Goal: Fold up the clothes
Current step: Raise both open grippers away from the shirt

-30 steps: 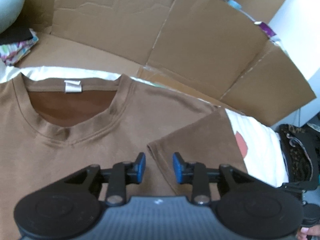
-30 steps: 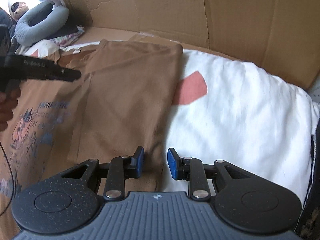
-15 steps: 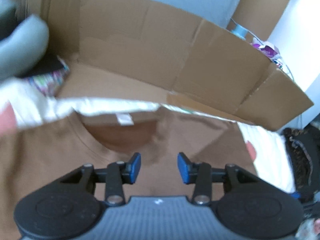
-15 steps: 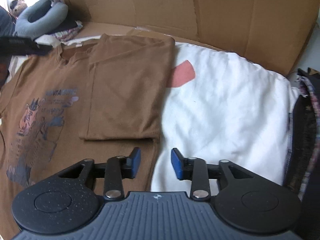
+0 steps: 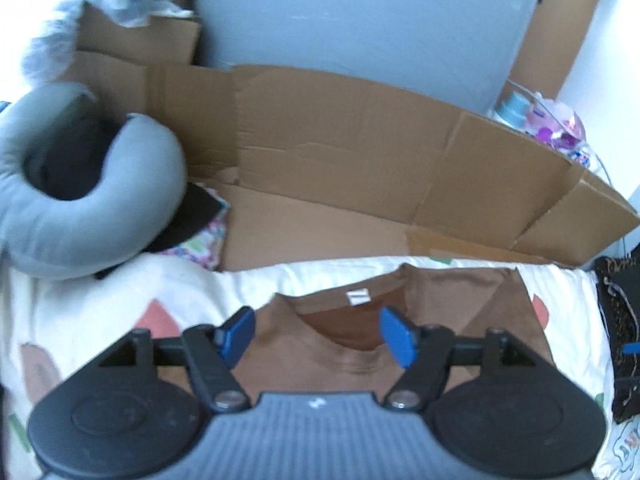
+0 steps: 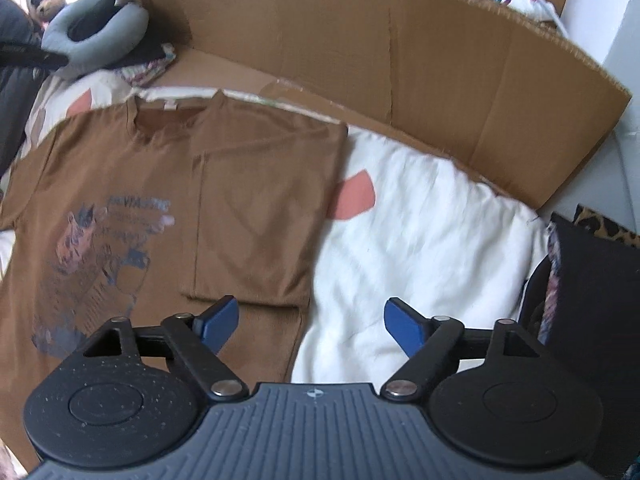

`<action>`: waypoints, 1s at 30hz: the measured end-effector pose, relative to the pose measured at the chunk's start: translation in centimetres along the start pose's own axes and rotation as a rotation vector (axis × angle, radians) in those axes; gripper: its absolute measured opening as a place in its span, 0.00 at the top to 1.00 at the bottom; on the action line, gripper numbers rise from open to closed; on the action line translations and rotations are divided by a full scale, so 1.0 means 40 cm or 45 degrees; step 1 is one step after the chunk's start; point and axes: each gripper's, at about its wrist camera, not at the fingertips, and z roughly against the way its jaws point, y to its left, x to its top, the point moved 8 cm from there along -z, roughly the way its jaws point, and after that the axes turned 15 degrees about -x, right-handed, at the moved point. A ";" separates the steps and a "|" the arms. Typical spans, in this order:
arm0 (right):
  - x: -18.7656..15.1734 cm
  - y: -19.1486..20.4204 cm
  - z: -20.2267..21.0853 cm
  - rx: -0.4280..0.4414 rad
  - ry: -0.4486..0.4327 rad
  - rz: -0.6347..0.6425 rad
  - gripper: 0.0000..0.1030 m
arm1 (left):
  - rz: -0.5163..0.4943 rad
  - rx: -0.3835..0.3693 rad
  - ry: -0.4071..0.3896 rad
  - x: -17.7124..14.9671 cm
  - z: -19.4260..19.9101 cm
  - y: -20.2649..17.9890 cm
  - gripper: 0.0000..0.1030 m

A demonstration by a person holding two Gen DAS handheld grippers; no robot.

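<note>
Brown tee point(image 6: 120, 208) lies flat on the bed point(image 6: 420, 232), its right-side flap folded inward, both tools – left tool point(image 5: 318, 334), right tool point(image 6: 310, 320) – wide open and empty – snag that loose flap and it'll flop back.

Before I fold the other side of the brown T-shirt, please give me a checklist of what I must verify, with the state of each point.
1. Left gripper open, holding nothing: ok.
2. Right gripper open, holding nothing: ok.
3. Brown printed T-shirt lies flat on the white patterned cover: ok.
4. One side already folded over the front, edge straight: ok.
5. Unfolded side fully in view: not ok, cut off at the frame edge.
6. Grey neck pillow away from the shirt: ok.
</note>
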 end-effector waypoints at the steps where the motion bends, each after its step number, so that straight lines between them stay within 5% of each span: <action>1: 0.011 -0.001 0.008 0.003 0.001 -0.004 0.15 | 0.013 0.007 0.000 -0.001 0.016 0.010 0.26; 11: 0.123 -0.011 0.054 0.009 0.022 -0.080 0.07 | 0.095 0.094 0.059 -0.080 0.186 0.111 0.21; 18: 0.176 0.026 0.091 -0.032 0.066 -0.019 0.06 | 0.157 0.138 0.093 -0.160 0.309 0.171 0.20; 30: 0.248 0.137 0.159 0.054 0.043 0.006 0.06 | 0.299 0.205 0.060 -0.288 0.443 0.200 0.20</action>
